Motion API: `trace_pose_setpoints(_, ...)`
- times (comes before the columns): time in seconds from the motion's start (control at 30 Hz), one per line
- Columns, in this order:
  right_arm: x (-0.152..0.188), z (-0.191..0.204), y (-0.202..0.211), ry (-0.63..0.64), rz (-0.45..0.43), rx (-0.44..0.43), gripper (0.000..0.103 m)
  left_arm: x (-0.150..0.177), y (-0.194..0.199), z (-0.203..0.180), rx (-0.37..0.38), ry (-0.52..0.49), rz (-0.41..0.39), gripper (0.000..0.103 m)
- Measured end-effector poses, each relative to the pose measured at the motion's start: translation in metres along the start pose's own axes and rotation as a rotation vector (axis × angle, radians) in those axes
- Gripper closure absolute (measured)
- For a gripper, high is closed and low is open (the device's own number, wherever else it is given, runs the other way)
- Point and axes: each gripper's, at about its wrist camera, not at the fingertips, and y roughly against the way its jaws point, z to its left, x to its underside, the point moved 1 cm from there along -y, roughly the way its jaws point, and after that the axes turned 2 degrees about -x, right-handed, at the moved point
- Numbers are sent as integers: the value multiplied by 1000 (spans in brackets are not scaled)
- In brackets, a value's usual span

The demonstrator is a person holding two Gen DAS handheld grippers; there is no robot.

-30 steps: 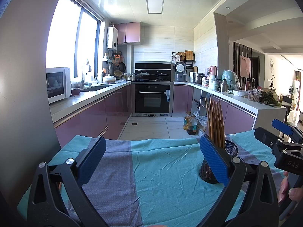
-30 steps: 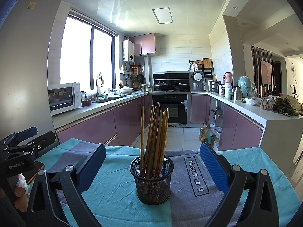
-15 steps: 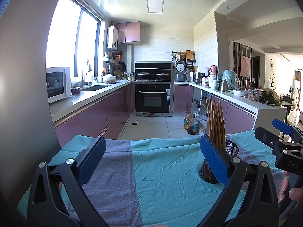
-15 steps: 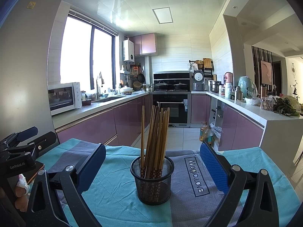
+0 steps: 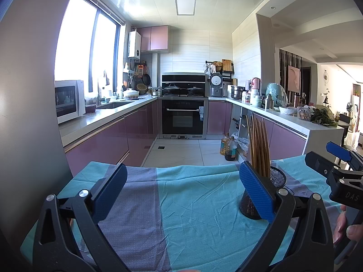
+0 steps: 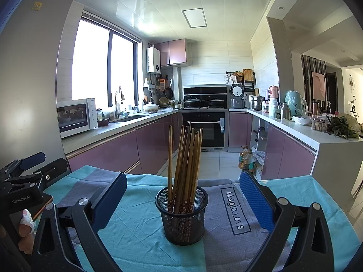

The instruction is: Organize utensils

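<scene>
A black mesh cup (image 6: 182,215) full of several wooden chopsticks (image 6: 185,158) stands upright on the teal and grey cloth (image 6: 136,226). My right gripper (image 6: 181,201) is open and empty, with the cup centred between its blue pads, just ahead of them. In the left wrist view the same cup (image 5: 275,178) stands partly hidden behind the right pad. My left gripper (image 5: 181,195) is open and empty over bare cloth (image 5: 181,204). Each gripper shows at the edge of the other's view.
The cloth covers a table whose far edge drops to the kitchen floor. Purple cabinets and counters line both sides, with an oven (image 5: 183,119) at the back. Oil bottles (image 5: 228,146) stand on the floor. A grey fridge wall (image 6: 27,90) rises at the left.
</scene>
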Motion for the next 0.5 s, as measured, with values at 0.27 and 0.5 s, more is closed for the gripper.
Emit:
trace_pose_setpoints(0.27, 0, -1, 0, -1, 1, -1, 7, 1, 0, 0, -2, -4, 0, 6)
trace_pose_setpoints(0.5, 0, 0, 0, -3, 4, -1, 7, 2, 0, 0, 7, -6, 3, 6)
